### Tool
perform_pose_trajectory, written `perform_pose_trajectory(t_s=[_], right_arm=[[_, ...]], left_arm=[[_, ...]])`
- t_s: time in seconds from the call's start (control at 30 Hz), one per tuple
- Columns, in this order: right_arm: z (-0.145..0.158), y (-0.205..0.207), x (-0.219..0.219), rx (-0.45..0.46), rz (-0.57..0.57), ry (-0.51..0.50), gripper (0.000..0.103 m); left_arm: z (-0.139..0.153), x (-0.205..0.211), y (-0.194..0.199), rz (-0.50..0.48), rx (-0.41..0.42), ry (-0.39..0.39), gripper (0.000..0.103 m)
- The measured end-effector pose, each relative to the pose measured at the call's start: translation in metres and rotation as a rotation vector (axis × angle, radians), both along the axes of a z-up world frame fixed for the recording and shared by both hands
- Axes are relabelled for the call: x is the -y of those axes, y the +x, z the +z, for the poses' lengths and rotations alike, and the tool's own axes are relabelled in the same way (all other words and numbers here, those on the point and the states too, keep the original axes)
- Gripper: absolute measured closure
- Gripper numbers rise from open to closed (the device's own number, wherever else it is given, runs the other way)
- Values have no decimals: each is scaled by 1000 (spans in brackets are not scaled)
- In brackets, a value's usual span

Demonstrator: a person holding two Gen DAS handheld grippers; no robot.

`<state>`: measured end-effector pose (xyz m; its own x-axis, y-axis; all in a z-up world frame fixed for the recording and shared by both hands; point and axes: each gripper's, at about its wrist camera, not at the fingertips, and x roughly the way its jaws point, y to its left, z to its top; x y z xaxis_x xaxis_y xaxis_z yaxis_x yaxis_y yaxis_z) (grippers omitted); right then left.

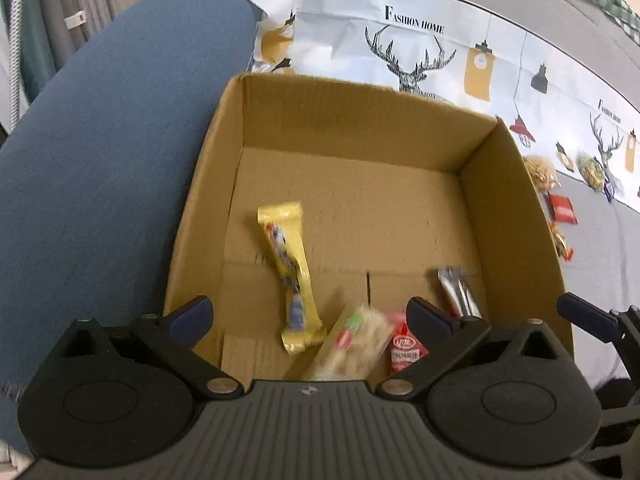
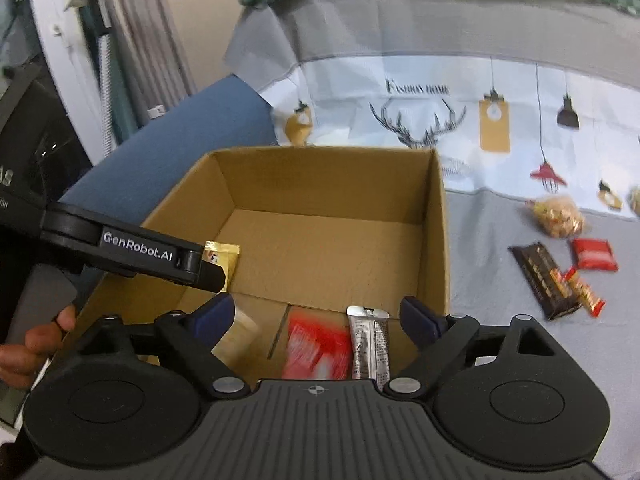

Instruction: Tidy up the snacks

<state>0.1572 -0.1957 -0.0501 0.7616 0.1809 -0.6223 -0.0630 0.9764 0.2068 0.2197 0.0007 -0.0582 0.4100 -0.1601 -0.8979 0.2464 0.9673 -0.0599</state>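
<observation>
Black hand-held gripper [image 1: 310, 318], blue pads [image 1: 191, 317], silver rivets.

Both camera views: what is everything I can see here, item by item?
cardboard box: one, brown, open-topped, on the grey cloth.
snacks in the box: four; long yellow packet, pale packet, small red packet, silver sachet, all near the front wall.
snacks outside the box: clear bag of golden pieces, red packet, dark bar, thin red-and-yellow stick, on the grey cloth to the right.
printed cloth: one, white with deer and lamps, behind the box.
blue cushion: one, left of the box.
left tool: black, open, nothing held.
right tool: black, open, nothing held.
hand: one, at the left tool's handle.
</observation>
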Motion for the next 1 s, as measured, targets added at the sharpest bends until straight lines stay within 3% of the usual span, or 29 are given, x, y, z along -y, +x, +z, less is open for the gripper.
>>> perform_pose_trajectory(t_s=[0.27, 0.57, 1.0], right_arm=[[22, -56, -15, -38, 78, -17, 6], [59, -111, -15, 73, 21, -34, 3], [83, -171, -10, 197, 11, -43, 1]], left_arm=[[19, -20, -76, 23, -14, 24, 0], [59, -21, -136, 35, 95, 18, 0], [90, -12, -196, 58, 201, 15, 0]])
